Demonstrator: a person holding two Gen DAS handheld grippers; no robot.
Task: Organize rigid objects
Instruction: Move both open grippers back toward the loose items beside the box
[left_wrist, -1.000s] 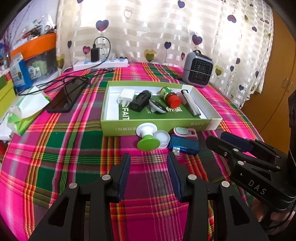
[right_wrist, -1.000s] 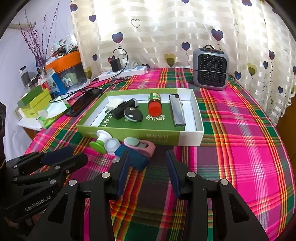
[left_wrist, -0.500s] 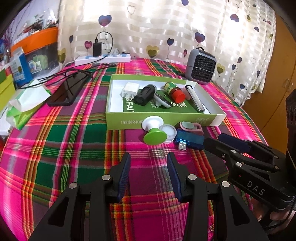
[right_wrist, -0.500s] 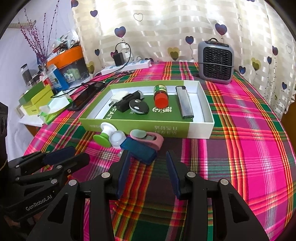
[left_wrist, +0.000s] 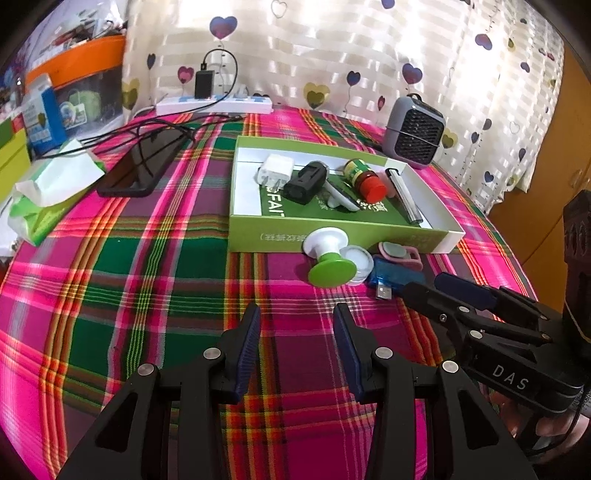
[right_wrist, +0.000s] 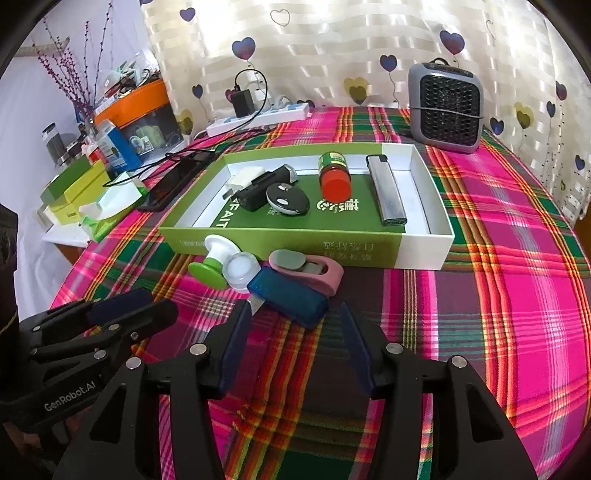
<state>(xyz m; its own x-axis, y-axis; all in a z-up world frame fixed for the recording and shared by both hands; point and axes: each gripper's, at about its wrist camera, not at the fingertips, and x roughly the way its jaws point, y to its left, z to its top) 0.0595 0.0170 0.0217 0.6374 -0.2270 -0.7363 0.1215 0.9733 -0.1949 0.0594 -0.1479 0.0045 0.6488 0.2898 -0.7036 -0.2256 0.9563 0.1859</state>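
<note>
On the bench under a pink-and-green plaid cloth (right_wrist: 498, 258), a shallow green-and-white box (right_wrist: 424, 251) lies open with several things already in it: a white plug adapter (right_wrist: 245, 178), a black block-shaped gadget (right_wrist: 260, 190), a round black key fob (right_wrist: 287, 199), a small red-capped bottle (right_wrist: 334, 177) on its side, and a silver lighter (right_wrist: 388, 195) along the right part. Just outside the box's near wall sits a cluster on the cloth: a green-and-white spool-shaped piece (right_wrist: 212, 264) tipped over, a small round white container (right_wrist: 242, 271) touching it, a pink clip-like item (right_wrist: 314, 269), and a blue USB device (right_wrist: 291, 297) lying partly against the pink one. The right claw (right_wrist: 291, 317) hangs low over the cloth with its jaws opening, the near end of the blue USB device reaching in between the fingertips, the pads not pressing on it. The left claw (left_wrist: 297, 325) hovers wide and empty above bare cloth, near the cluster but apart from it. Farther back stand a grey mini heater (right_wrist: 445, 107), a white power strip (right_wrist: 258, 118) with a black charger plugged in, a dark phone (left_wrist: 142, 166) and a tissue pack (left_wrist: 48, 199).
</note>
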